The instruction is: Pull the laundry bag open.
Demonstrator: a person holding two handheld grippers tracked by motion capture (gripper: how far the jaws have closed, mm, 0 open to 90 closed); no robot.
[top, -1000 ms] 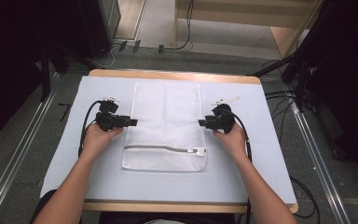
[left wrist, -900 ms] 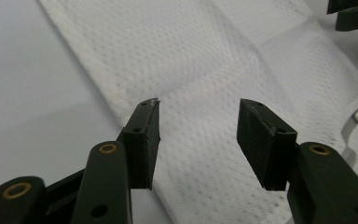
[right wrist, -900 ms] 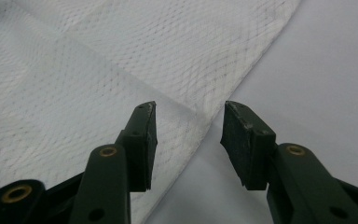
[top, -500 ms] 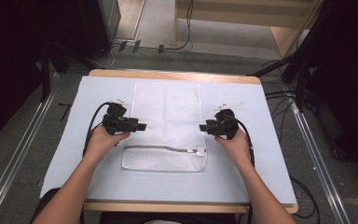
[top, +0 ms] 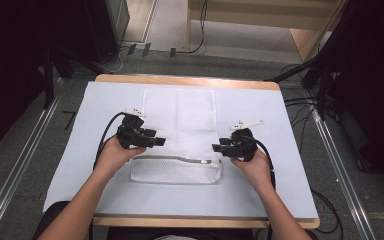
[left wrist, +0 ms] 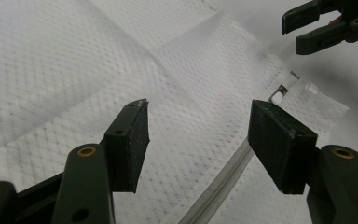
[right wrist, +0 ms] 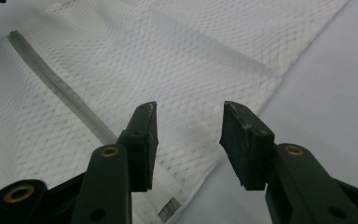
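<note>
I see the white mesh bag [top: 180, 135] flat mid-table [top: 290, 115], zipper [top: 172, 158] near its close edge. Left gripper [top: 161, 142] over the bag's left side, jaws spread. Right gripper [top: 215, 148] at the bag's right edge, jaws spread, holding nothing.

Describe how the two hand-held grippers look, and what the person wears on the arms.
Both the left gripper and the right gripper are black, with flat rectangular pads, brass-coloured pivot pins and a small pale plate on top. A black cable trails from each. The forearms are bare, with no sleeves visible.
</note>
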